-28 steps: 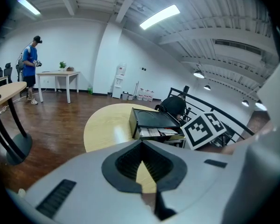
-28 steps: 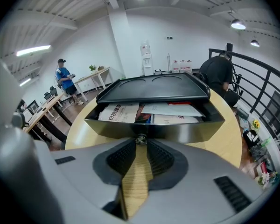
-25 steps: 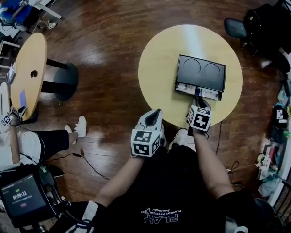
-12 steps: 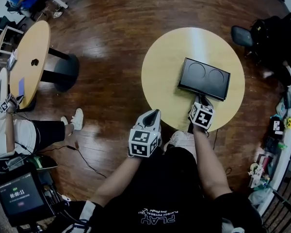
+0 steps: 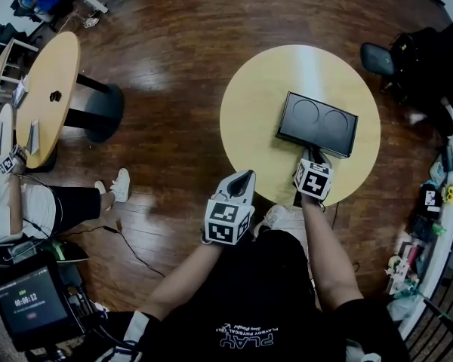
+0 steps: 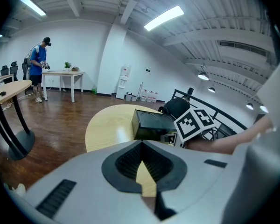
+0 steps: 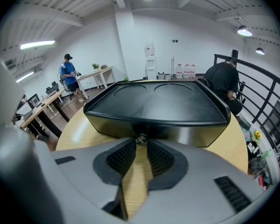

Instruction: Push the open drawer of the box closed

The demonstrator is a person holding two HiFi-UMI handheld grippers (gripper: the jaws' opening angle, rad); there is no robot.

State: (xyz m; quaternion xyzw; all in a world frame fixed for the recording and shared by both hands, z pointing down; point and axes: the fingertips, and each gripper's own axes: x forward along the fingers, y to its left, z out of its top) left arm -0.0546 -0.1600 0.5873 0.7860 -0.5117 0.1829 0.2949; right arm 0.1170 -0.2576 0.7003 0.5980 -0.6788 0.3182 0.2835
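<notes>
The black box (image 5: 317, 123) lies on the round yellow table (image 5: 257, 104) with its drawer pushed flush into its front. My right gripper (image 5: 313, 157) is at the box's near side. In the right gripper view the box (image 7: 154, 101) fills the middle, and the small metal drawer knob (image 7: 140, 139) sits between the tips of the right gripper (image 7: 140, 142), which close on it. My left gripper (image 5: 244, 176) hangs off the table's near edge, left of the box. Seen in its own view, the left gripper (image 6: 141, 146) has its tips together and holds nothing; the box (image 6: 151, 125) lies ahead to the right.
A second round table (image 5: 45, 96) stands far left, with a seated person (image 5: 53, 210) beside it. A black office chair (image 5: 377, 44) is behind the yellow table at right. A person in blue (image 6: 38, 64) stands at a far desk. A railing runs along the right.
A second ago the drawer stood out of the box's front, showing its contents. It then slid in with my right gripper behind it. Since half a second ago nothing has moved.
</notes>
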